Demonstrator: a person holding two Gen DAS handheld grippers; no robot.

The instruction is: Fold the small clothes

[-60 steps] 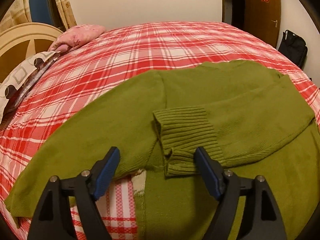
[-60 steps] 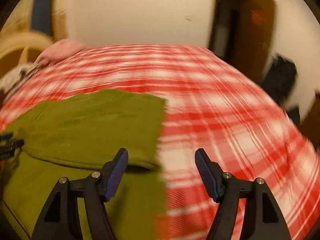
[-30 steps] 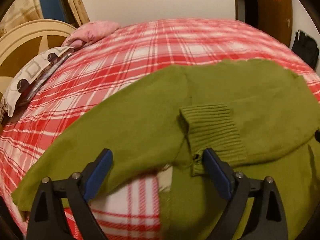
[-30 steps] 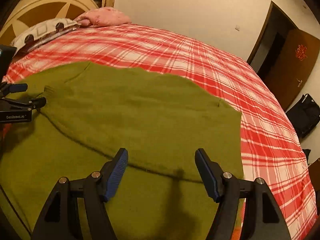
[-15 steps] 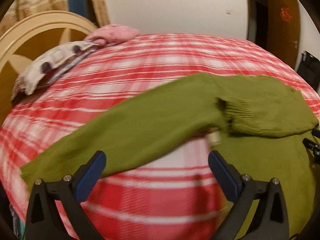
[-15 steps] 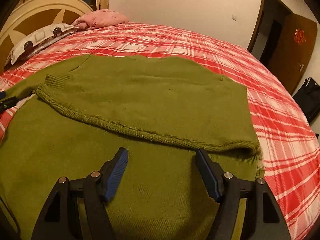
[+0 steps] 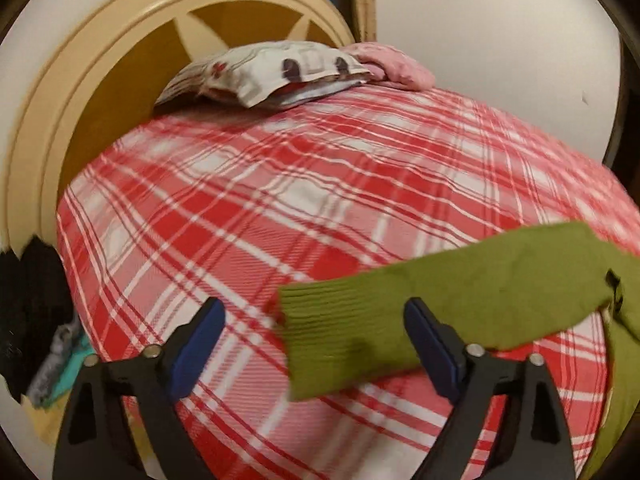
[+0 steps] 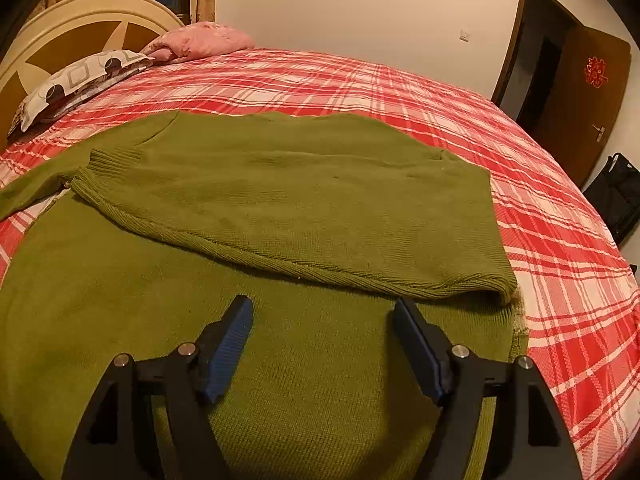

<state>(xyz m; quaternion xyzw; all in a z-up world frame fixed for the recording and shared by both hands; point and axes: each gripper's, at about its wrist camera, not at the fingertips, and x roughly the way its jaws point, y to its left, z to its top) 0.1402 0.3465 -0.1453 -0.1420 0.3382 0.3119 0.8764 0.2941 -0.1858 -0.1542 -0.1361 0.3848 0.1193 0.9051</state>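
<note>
From my left wrist view, the green sweater [image 7: 460,300] runs off the right edge, and only one sleeve shows. The plaid bedspread [image 7: 280,200] looks smeared. I cannot identify the dark pile [image 7: 28,300] at left, cut by the frame.

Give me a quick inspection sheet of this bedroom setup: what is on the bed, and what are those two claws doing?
Surface: bed with red plaid sheet.
Job's things: green sweater, one side folded over the body; other sleeve stretched out flat.
Clutter: patterned pillow, pink pillow, both at the headboard.
Grippers: left claw open above the sleeve cuff; right claw open over the sweater body.
Cables: nothing seen.
Surroundings: brown door, black bag on the floor.
</note>
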